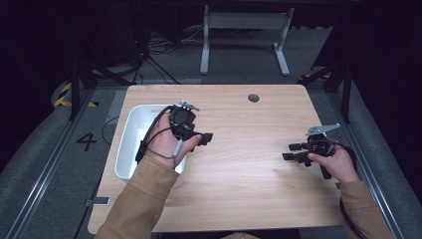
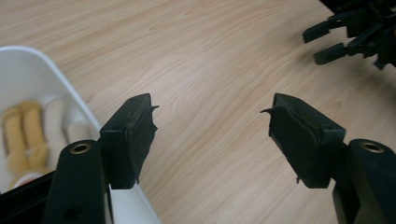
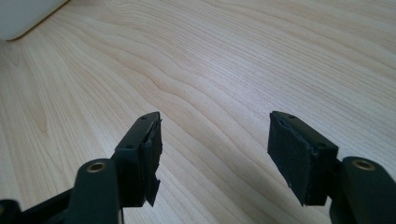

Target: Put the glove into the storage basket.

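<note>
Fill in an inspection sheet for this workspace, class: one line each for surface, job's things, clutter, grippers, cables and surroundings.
Surface: light wooden table, bare in the middle, with a dark round hole near its far edge.
Job's things: white bin at the table's left; yellow and white soft items lie inside it.
Clutter: nothing seen.
Grippers: left gripper open beside the bin; right gripper open above bare wood; both empty.
Cables: one trails from each gripper; more lie on the floor beyond the table.
Surroundings: grey floor, white desk frame, floor mark 4.
</note>
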### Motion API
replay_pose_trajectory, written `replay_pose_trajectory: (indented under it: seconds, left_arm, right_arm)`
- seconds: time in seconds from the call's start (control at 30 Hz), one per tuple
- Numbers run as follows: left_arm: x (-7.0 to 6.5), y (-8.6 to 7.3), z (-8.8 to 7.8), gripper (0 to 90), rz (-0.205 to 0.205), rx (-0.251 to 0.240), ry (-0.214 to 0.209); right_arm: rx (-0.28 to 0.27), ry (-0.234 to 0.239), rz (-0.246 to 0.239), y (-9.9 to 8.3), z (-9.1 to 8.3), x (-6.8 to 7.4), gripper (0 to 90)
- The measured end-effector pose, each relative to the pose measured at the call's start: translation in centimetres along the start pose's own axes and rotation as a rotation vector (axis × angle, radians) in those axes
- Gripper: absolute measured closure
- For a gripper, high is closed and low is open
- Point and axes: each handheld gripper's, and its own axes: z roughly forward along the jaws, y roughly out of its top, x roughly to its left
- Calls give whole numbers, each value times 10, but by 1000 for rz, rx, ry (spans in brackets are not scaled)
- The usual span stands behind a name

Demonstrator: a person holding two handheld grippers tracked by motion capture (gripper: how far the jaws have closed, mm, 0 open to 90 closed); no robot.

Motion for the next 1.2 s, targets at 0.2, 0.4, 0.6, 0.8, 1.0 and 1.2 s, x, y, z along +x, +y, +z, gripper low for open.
replay_pose_trajectory:
  seconds: [0.2,0.4,0.6,0.8,1.0,1.2]
  left_arm:
    - [-12,0,12,312,66,-22,-63]
    - [-20,-8,21,319,89,-28,-96]
    - [-30,-32,35,318,142,-51,-160]
    - [-37,-49,47,317,181,-56,-192]
    - [-39,-65,68,347,235,-94,-232]
    - [-42,-74,80,329,272,-102,-271]
  right_arm:
    - [-8,-8,7,-3,-5,-1,359]
    - [-9,-8,8,-4,-6,-1,359]
    - [-8,-2,3,-3,-6,-1,359]
    - [-9,-2,4,-4,-5,0,359]
    - [-4,-1,-1,-3,-4,1,359]
    - [-2,0,-3,-4,-3,0,359]
